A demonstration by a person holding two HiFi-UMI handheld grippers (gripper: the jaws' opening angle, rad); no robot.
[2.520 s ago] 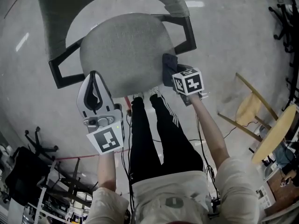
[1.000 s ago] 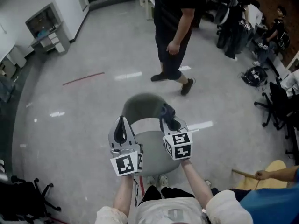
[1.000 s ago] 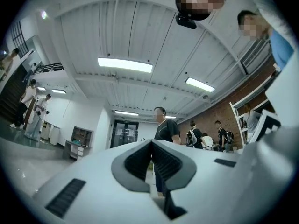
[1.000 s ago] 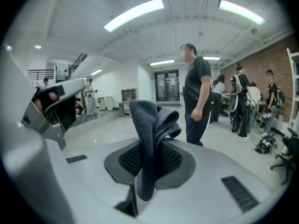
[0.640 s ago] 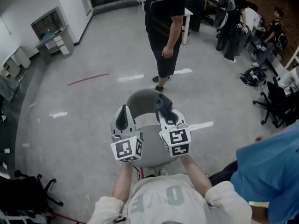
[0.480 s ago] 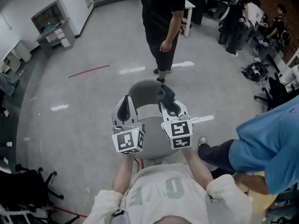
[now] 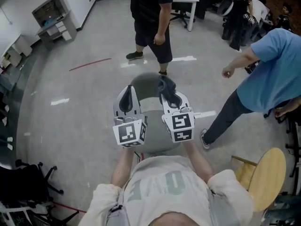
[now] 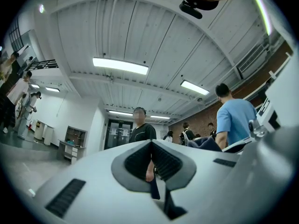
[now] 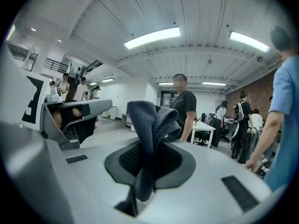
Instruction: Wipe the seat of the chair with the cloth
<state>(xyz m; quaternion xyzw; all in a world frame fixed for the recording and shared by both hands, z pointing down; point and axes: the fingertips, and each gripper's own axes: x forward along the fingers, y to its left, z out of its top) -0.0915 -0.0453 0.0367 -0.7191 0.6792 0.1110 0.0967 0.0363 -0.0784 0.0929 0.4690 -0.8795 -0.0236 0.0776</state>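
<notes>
In the head view, the person is holding both tools up over the grey chair seat (image 7: pixel 154 119). The left gripper (image 7: pixel 125 98) is pointing forward with its jaws pressed together and nothing between them. The right gripper (image 7: pixel 170 98) is just beside it, and a dark cloth (image 7: pixel 165 85) is sticking out past its jaws, above the curved backrest (image 7: pixel 141 84). The cloth is not touching the seat. Beyond the jaws a person in black (image 7: pixel 150 13) is standing on the floor, and a person in a blue shirt (image 7: pixel 270 76) is stepping in at the right. A round wooden chair (image 7: pixel 266 179) is standing well apart from the grippers, at the lower right.

In the left gripper view, the left gripper (image 8: pixel 150 144) is looking upward at the ceiling, and its two jaws are meeting at the tips, holding nothing. To the right of the jaws a fold of the cloth (image 8: pixel 208 143) is showing.

In the right gripper view, the right gripper (image 9: pixel 150 148) is pinching the cloth (image 9: pixel 147 120) between its jaws; the cloth is bunching up above the tips and hanging down between the pads. To the left of these jaws the left gripper (image 9: pixel 70 118) is showing.
</notes>
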